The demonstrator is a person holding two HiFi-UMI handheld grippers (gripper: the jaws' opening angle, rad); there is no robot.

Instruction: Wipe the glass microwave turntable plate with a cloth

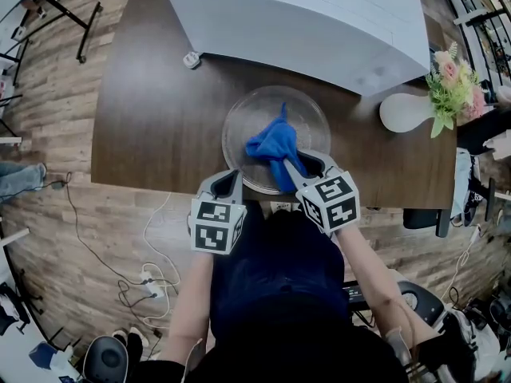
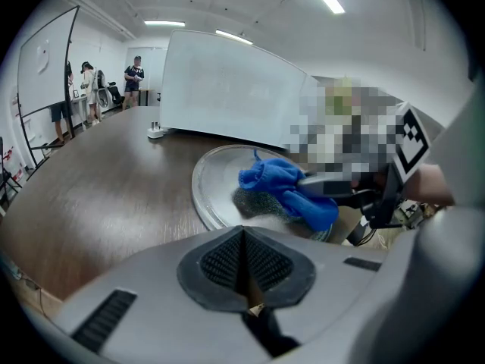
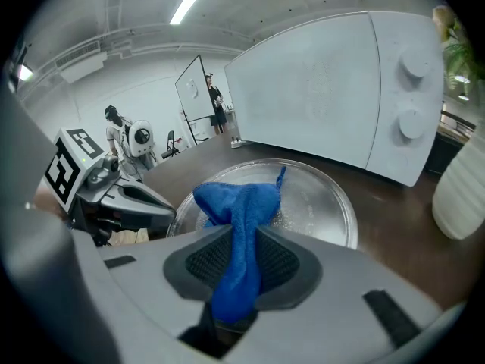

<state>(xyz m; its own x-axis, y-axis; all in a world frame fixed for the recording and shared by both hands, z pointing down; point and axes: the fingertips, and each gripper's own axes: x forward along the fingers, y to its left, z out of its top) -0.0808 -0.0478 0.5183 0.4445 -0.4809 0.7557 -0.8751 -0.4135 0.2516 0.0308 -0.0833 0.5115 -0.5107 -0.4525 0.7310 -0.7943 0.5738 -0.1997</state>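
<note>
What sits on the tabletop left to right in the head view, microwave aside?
small white object → glass turntable plate, with the blue cloth on it → white vase → flowers

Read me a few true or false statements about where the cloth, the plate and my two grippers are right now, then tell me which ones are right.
1. The right gripper is shut on the blue cloth. True.
2. The left gripper is clamped on the plate's rim. False: its jaws are together with nothing between them.
3. The glass plate sits inside the microwave. False: it lies on the table in front of the microwave.
4. The free end of the cloth rests on the plate. True.
5. A vase stands at the person's left. False: it stands on the right, near the microwave's corner.
</note>
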